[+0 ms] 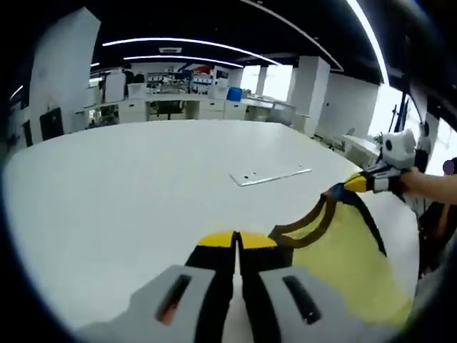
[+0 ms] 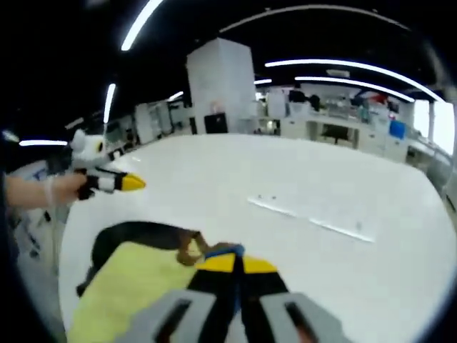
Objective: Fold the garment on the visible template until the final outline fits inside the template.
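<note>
left claw [image 1: 236,241] pinched together on the yellow garment [image 1: 350,261] by its dark trim, right claw [image 2: 233,261] clamped likewise on the trim, cloth lifted off the white bench [image 1: 128,186]. could slip free if pulled too taut, or land clear of the flat template [image 1: 270,174] lying well apart. no containers seen.

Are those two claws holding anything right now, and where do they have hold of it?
Both pinch the yellow garment by its dark trim: the left gripper and the right gripper each hold its edge, jaws closed, above the white table.
</note>
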The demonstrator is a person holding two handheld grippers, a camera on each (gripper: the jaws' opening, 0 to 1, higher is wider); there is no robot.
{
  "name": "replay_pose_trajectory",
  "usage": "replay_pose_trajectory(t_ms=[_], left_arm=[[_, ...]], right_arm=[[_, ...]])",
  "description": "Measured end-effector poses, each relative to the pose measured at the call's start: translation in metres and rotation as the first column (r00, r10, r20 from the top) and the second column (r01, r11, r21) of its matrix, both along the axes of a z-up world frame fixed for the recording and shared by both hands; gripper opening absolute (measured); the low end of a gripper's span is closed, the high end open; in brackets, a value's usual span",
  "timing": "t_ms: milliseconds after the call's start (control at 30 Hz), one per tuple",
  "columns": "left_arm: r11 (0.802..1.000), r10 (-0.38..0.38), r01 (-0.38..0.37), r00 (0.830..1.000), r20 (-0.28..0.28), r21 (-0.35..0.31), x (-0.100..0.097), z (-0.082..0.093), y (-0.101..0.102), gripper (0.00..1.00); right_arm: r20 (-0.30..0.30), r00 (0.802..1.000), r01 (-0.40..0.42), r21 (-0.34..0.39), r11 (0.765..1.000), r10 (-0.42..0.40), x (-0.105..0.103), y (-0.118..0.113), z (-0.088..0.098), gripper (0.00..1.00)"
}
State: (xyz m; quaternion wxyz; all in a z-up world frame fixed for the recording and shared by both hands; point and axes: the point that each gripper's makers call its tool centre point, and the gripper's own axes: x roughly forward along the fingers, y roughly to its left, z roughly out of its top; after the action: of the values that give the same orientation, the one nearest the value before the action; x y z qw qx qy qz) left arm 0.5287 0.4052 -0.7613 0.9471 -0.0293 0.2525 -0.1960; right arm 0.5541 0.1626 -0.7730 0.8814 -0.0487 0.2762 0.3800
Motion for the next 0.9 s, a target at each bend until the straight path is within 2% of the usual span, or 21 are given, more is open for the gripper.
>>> replay_pose_trajectory(t_ms=[167, 233, 267, 300, 367, 400, 433, 500, 533, 567, 600, 667, 700, 767, 800, 833, 900], left_arm=[[1.000, -0.023, 0.024, 0.999, -0.048, 0.005, -0.004, -0.020, -0.014, 0.00], [0.999, -0.025, 0.023, 0.997, -0.070, -0.033, -0.004, -0.025, -0.019, 0.00], [0.998, -0.051, 0.049, 0.996, -0.075, -0.027, -0.006, -0.025, -0.025, 0.00], [0.994, -0.097, 0.100, 0.993, -0.061, 0.041, -0.009, -0.025, -0.029, 0.00], [0.977, -0.159, 0.166, 0.985, -0.066, 0.136, -0.008, -0.030, -0.030, 0.17], [0.974, -0.160, 0.172, 0.983, -0.085, 0.151, -0.009, -0.035, -0.029, 0.27], [0.972, -0.165, 0.180, 0.981, -0.104, 0.149, -0.010, -0.039, -0.031, 0.32], [0.977, -0.165, 0.181, 0.976, -0.145, 0.110, -0.014, -0.044, -0.037, 0.24], [0.983, -0.148, 0.166, 0.971, -0.189, 0.083, -0.019, -0.050, -0.038, 0.21], [0.983, -0.143, 0.162, 0.970, -0.198, 0.087, -0.020, -0.053, -0.037, 0.19], [0.978, -0.137, 0.165, 0.968, -0.209, 0.124, -0.019, -0.058, -0.033, 0.18], [0.970, -0.141, 0.178, 0.968, -0.209, 0.168, -0.019, -0.064, -0.031, 0.18], [0.970, -0.140, 0.177, 0.967, -0.213, 0.166, -0.019, -0.066, -0.031, 0.18], [0.974, -0.132, 0.170, 0.963, -0.233, 0.151, -0.022, -0.069, -0.033, 0.04], [0.977, -0.131, 0.168, 0.958, -0.255, 0.131, -0.024, -0.073, -0.033, 0.00], [0.983, -0.113, 0.144, 0.962, -0.247, 0.109, -0.020, -0.074, -0.033, 0.00], [0.982, -0.115, 0.147, 0.965, -0.236, 0.121, -0.020, -0.072, -0.031, 0.00]], right_arm=[[-0.034, 0.999, 0.022, -0.004, 1.000, -0.022, 0.009, -0.004, -0.017, 0.00], [-0.038, 0.999, 0.023, -0.008, 1.000, -0.023, 0.010, -0.004, -0.021, 0.00], [-0.042, 0.999, 0.025, -0.008, 1.000, -0.025, 0.011, -0.005, -0.022, 0.00], [-0.045, 0.999, 0.024, -0.004, 1.000, -0.025, 0.011, -0.004, -0.023, 0.00], [-0.044, 0.999, 0.019, -0.005, 1.000, -0.019, 0.010, -0.004, -0.022, 0.00], [-0.041, 0.999, 0.016, -0.008, 1.000, -0.017, 0.010, -0.004, -0.022, 0.00], [-0.040, 0.999, 0.016, -0.009, 1.000, -0.016, 0.010, -0.004, -0.022, 0.00], [-0.041, 0.999, 0.016, -0.011, 1.000, -0.016, 0.011, -0.005, -0.023, 0.00], [-0.041, 0.999, 0.016, -0.010, 1.000, -0.016, 0.012, -0.005, -0.023, 0.00], [-0.041, 0.999, 0.016, -0.010, 1.000, -0.017, 0.012, -0.005, -0.023, 0.00], [-0.042, 0.999, 0.016, -0.010, 1.000, -0.016, 0.011, -0.005, -0.023, 0.00], [-0.041, 0.999, 0.015, -0.010, 1.000, -0.015, 0.012, -0.005, -0.023, 0.00], [-0.042, 0.999, 0.014, -0.009, 1.000, -0.015, 0.012, -0.005, -0.023, 0.00], [-0.043, 0.999, 0.014, -0.010, 1.000, -0.014, 0.013, -0.006, -0.024, 0.00], [-0.043, 0.999, 0.014, -0.010, 1.000, -0.015, 0.014, -0.006, -0.025, 0.00], [-0.044, 0.999, 0.014, -0.012, 1.000, -0.015, 0.014, -0.006, -0.025, 0.00], [-0.047, 0.999, 0.018, -0.016, 1.000, -0.019, 0.016, -0.008, -0.029, 0.00]])
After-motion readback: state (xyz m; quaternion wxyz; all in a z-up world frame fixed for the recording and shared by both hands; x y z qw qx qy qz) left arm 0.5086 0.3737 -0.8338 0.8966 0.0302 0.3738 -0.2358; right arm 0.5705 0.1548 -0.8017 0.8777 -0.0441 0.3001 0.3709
